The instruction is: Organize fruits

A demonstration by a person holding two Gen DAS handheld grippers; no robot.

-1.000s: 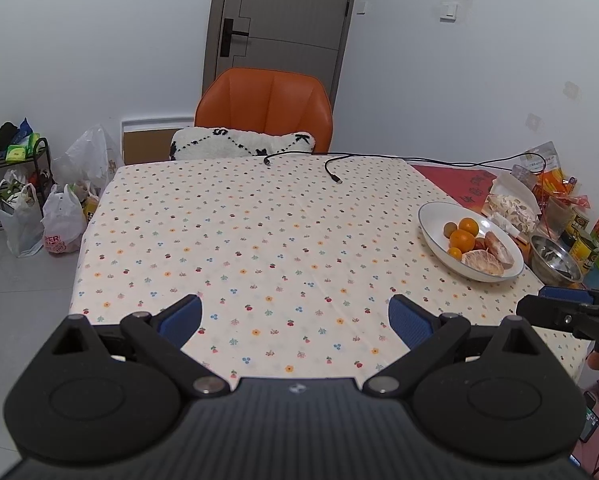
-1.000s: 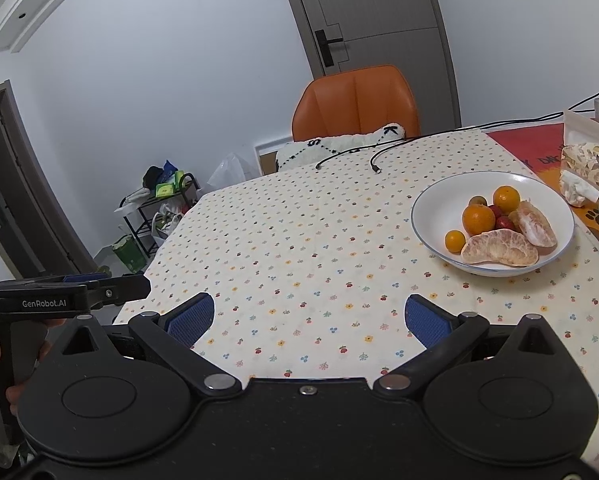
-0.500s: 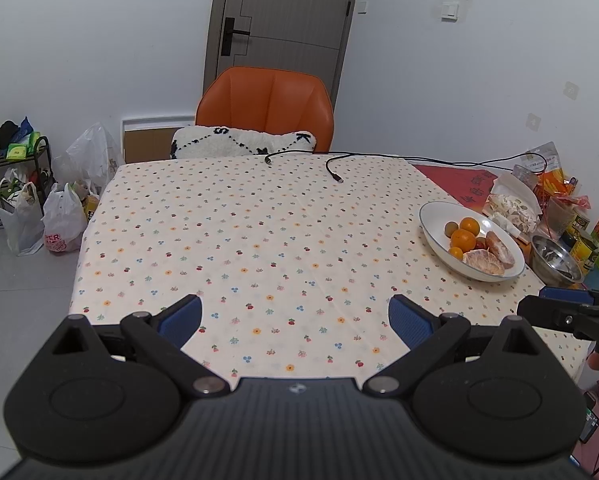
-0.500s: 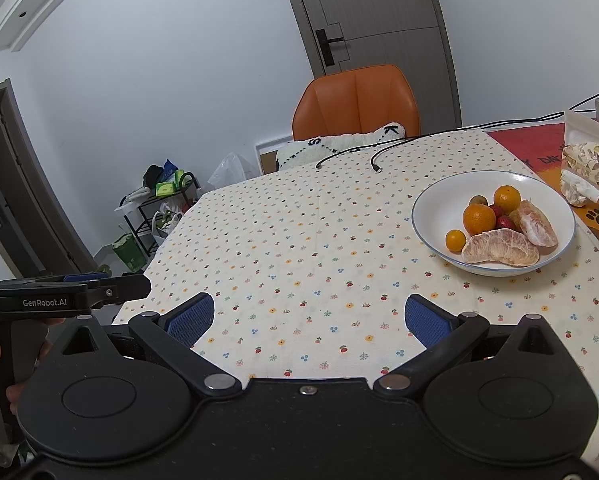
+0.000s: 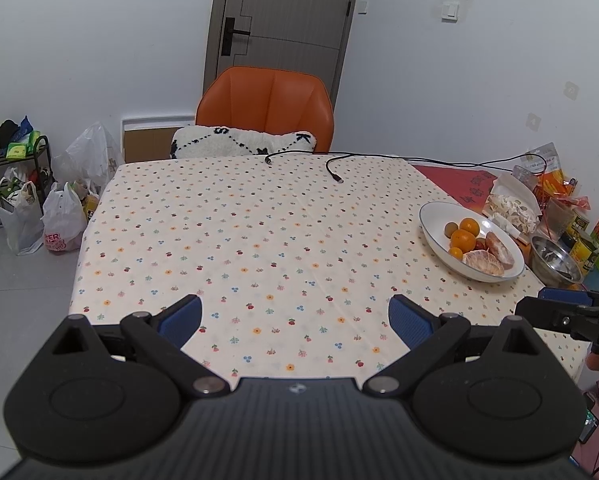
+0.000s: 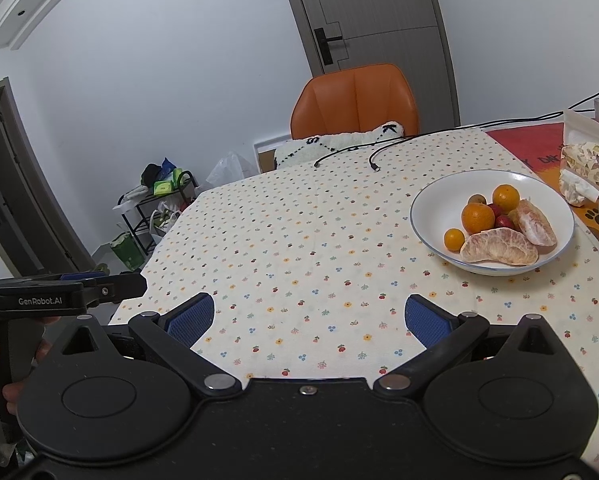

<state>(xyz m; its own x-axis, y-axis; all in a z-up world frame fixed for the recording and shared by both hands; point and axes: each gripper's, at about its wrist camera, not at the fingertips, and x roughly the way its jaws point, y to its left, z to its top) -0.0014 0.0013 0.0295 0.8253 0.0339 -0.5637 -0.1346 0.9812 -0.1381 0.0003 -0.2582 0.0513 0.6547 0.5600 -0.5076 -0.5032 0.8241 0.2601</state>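
A floral-clothed table carried a white bowl at its right side, already gathering the fruits together. Both hand-held grippers, left and right, hovered at the near edge, spread wide, holding nothing.

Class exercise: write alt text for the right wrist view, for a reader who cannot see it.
A white bowl of fruit, holding oranges and peeled pomelo segments, sits on a floral tablecloth, ahead and to the right of the open, empty right gripper. The left gripper shows at the left edge; an orange chair stands behind the table.
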